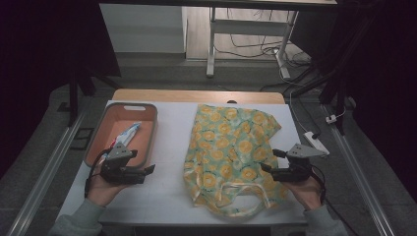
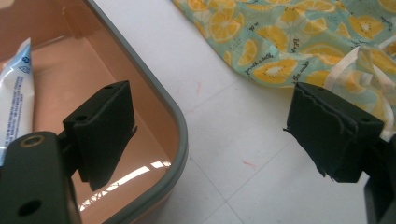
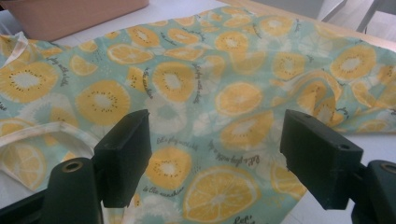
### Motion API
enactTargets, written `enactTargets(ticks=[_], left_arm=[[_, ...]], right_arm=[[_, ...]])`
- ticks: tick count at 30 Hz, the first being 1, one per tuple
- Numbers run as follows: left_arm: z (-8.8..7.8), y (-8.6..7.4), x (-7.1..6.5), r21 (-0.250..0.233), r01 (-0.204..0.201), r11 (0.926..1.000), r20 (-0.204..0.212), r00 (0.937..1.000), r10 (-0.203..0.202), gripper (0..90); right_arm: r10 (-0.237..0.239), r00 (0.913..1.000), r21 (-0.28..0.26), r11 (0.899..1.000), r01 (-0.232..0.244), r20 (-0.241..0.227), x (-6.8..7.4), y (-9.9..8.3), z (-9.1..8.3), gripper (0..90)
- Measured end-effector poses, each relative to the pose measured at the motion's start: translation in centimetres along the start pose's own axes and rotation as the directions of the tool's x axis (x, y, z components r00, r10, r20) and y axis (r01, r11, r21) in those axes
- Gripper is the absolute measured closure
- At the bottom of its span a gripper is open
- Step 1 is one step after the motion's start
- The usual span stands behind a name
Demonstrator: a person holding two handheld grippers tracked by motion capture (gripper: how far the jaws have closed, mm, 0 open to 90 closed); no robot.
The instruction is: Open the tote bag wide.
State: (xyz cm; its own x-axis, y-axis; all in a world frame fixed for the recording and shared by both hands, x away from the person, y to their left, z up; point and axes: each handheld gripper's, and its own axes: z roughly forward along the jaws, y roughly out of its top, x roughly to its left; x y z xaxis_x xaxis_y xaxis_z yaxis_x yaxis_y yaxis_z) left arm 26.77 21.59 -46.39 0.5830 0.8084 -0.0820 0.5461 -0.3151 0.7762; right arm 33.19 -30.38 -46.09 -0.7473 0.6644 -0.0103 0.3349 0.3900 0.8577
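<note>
Both tongs released, left tongs [image 1: 147, 169] beside peach tray [image 1: 147, 142], right tongs [image 1: 267, 161] over fruit-print bag [image 1: 231, 147], white tabletop [image 1: 169, 137].

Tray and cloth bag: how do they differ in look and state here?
The tray is a stiff, plain peach box with a grey rim, upright at the table's left; the bag is soft, printed with yellow citrus slices on teal, lying flat and creased in the middle. The tray holds a white packet; the bag looks empty. Both rest on the white table.
</note>
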Motion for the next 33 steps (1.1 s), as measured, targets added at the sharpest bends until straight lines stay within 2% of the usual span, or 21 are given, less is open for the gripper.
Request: enactTargets(ticks=[6,13,25,33], left_arm=[[-0.1,-0.1,-0.3,-0.002,-0.010,0.9999,-0.002,0.9999,0.010,15.6],[-0.3,0.0,-0.5,-0.010,-0.024,0.9996,0.001,0.9997,0.025,15.5],[-0.3,0.1,-0.5,-0.014,-0.038,0.9992,0.005,0.9993,0.038,15.6],[-0.3,0.2,-0.4,-0.009,-0.034,0.9994,0.005,0.9994,0.034,15.6]], right_arm=[[-0.009,1.0000,-0.010,1.000,0.009,-0.001,-0.1,0.1,0.3,24.7],[-0.021,0.9998,0.003,1.000,0.021,0.005,0.6,0.3,0.1,24.8],[-0.037,0.9992,0.013,0.999,0.037,-0.017,1.2,1.0,0.3,24.8],[-0.095,0.9937,0.037,0.995,0.098,-0.059,2.1,3.5,0.2,25.0]])
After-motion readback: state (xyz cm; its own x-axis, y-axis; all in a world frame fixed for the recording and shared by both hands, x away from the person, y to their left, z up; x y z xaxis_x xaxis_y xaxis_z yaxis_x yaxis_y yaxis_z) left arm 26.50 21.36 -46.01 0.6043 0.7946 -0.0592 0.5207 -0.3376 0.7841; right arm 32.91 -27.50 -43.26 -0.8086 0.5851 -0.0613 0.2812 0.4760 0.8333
